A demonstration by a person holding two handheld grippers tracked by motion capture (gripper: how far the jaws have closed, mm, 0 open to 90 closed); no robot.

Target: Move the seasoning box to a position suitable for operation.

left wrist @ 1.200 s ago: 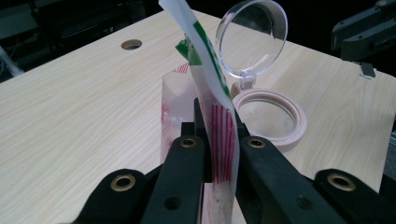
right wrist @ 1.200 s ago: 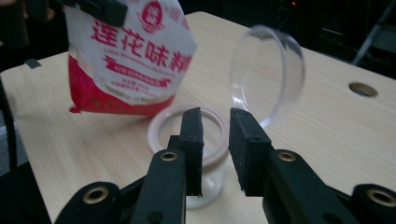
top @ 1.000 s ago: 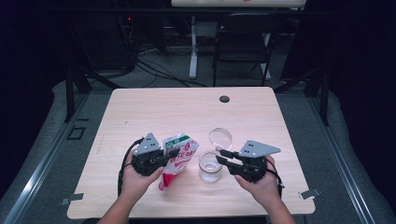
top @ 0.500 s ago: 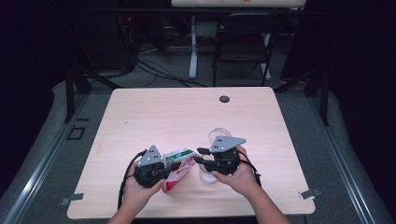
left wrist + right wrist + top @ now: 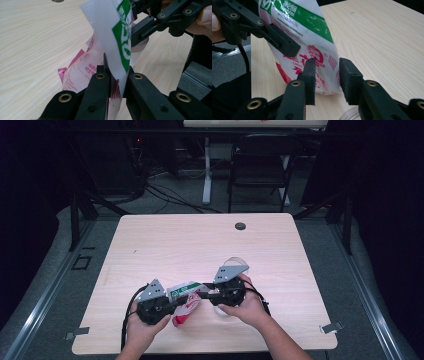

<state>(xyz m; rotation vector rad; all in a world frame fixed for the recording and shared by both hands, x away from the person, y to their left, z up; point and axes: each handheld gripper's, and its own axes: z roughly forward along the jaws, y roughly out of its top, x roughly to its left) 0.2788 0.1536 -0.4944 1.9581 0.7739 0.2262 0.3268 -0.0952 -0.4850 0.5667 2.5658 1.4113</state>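
Observation:
A white pouch (image 5: 186,301) with green and red print hangs over the table's near edge, with my left gripper (image 5: 174,302) shut on it. In the left gripper view the jaws (image 5: 117,75) pinch the pouch's (image 5: 120,30) white sealed edge. My right gripper (image 5: 204,295) points left at the pouch. In the right gripper view its jaws (image 5: 327,67) have just been closing and stand open, a gap between the pads. The pouch's (image 5: 299,20) lower corner shows in that gap, unpressed. The left gripper's fingers (image 5: 282,42) clamp the pouch at upper left.
A clear glass (image 5: 352,115) stands just below my right gripper, and a clear round piece (image 5: 236,261) lies behind it. A small black disc (image 5: 240,226) sits near the far edge of the wooden table (image 5: 165,245). A chair (image 5: 260,167) stands beyond the table.
My right gripper has moved left from beside the glass up to the pouch. The left gripper has sunk a little and tipped the pouch toward the right.

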